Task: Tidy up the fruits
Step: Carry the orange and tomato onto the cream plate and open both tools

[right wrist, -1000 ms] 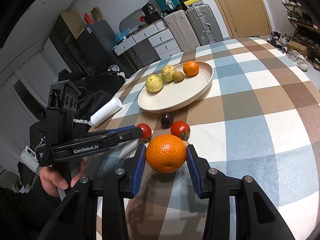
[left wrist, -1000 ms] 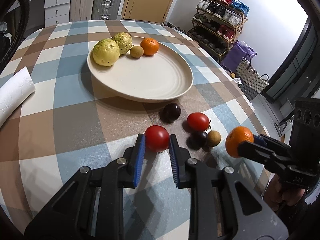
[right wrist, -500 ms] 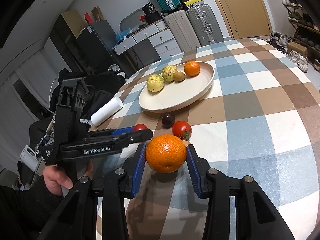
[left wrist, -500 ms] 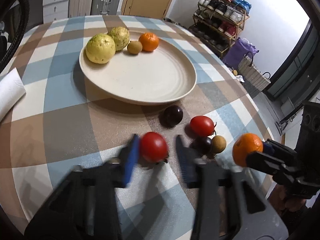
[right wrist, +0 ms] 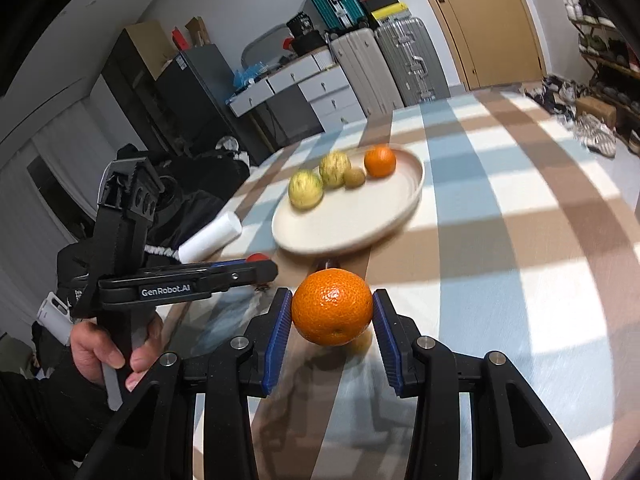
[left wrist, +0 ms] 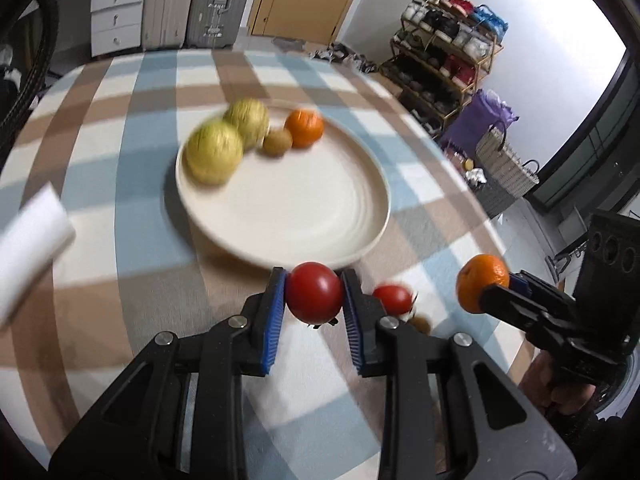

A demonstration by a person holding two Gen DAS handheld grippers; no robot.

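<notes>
Both tools are loaded: left tool [left wrist: 314, 294] clamps a red tomato [left wrist: 315, 294] just near the plate [left wrist: 360, 184], right tool [right wrist: 332, 307] grips an orange [right wrist: 332, 306], each lifted, likely for carrying to the plate, where 4 fruits cluster at its far side. Another tomato [left wrist: 393, 299] waits on the checked surface [left wrist: 96, 184]; suitcases [right wrist: 396, 60] and a shoe rack [left wrist: 448, 56] line the room.

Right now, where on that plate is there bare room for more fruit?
The plate is bare across its middle and near side. Its far edge is crowded: two guavas, a kiwi and an orange sit together.
</notes>
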